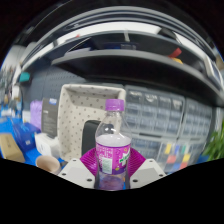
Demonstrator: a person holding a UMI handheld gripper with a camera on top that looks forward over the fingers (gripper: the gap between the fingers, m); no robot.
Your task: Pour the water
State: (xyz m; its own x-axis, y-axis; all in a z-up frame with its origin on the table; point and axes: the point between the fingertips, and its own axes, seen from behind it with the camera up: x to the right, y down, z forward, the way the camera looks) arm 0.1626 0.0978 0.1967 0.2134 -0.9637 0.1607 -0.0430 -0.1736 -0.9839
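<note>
One clear bottle (112,148), pink cap and pink label, stands upright, clamped between both fingers of the tool (112,172); water level cannot be told.

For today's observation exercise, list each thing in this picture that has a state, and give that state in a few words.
Water bottle: upright, purple cap on, standing between the fingers.
Bottle cap: in place on the bottle, not removed.
Tongs: at the bottle's lower part, one finger at either side; grip cannot be judged.
Cushioned chair: upright, behind the bottle, nothing on its seat that shows.
</note>
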